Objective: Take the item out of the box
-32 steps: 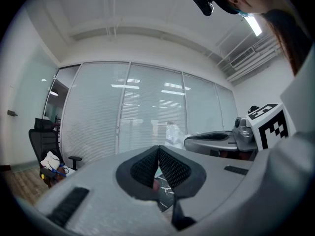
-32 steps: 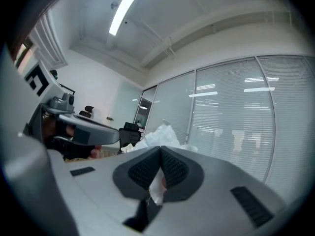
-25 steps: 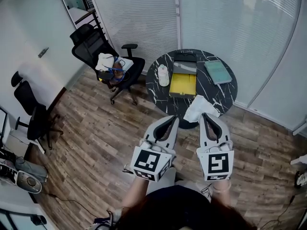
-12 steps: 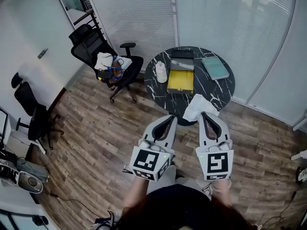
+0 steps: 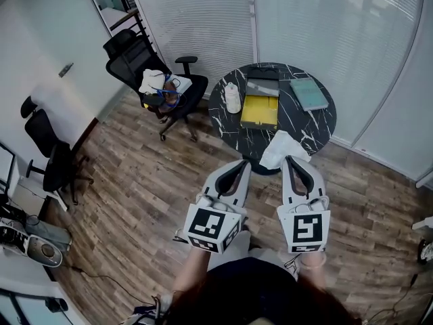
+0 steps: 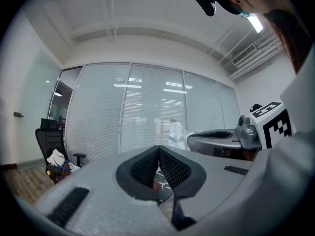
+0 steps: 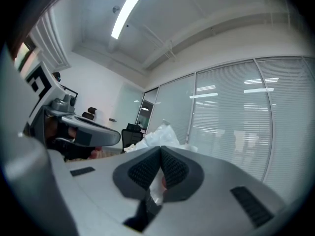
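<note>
Back from the round table (image 5: 319, 123), left gripper (image 5: 242, 165) and right gripper (image 5: 291, 160) were both clenched on nothing, likely idle because out of reach. Yellow box (image 5: 260, 112) lay open; a white object (image 5: 232, 99), perhaps the item, sat just beside it.

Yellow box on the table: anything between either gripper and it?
Yes, for the right gripper: a crumpled white wrapper lies on the near edge of the table, between it and the yellow box. Nothing visible lies on the left gripper's line to the box. Both grippers' jaws are shut and empty.
</note>
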Action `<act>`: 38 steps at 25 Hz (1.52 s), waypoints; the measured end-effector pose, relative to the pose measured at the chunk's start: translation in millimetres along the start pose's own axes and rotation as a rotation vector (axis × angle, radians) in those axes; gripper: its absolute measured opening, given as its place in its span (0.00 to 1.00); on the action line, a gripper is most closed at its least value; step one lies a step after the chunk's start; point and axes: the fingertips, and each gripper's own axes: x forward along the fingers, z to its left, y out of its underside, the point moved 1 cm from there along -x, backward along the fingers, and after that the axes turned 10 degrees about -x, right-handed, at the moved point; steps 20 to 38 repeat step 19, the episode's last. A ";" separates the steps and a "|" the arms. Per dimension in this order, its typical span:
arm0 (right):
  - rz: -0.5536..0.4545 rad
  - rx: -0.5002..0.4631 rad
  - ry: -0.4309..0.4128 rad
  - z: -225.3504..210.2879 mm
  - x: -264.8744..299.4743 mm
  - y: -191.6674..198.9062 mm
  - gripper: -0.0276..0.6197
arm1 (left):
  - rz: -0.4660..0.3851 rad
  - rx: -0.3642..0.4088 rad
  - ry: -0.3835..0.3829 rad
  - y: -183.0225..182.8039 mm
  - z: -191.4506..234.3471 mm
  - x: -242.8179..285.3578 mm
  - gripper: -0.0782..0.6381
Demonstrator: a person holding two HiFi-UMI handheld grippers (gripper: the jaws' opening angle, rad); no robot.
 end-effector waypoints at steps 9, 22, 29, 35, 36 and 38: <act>-0.001 0.007 -0.003 -0.8 10.1 2.1 0.08 | 0.009 0.008 0.001 -1.3 5.6 7.0 0.15; 0.004 0.015 -0.007 -0.2 26.7 5.2 0.08 | 0.018 0.003 0.001 0.6 18.5 15.9 0.15; 0.004 0.015 -0.007 -0.2 26.7 5.2 0.08 | 0.018 0.003 0.001 0.6 18.5 15.9 0.15; 0.004 0.015 -0.007 -0.2 26.7 5.2 0.08 | 0.018 0.003 0.001 0.6 18.5 15.9 0.15; 0.004 0.015 -0.007 -0.2 26.7 5.2 0.08 | 0.018 0.003 0.001 0.6 18.5 15.9 0.15; 0.004 0.015 -0.007 -0.2 26.7 5.2 0.08 | 0.018 0.003 0.001 0.6 18.5 15.9 0.15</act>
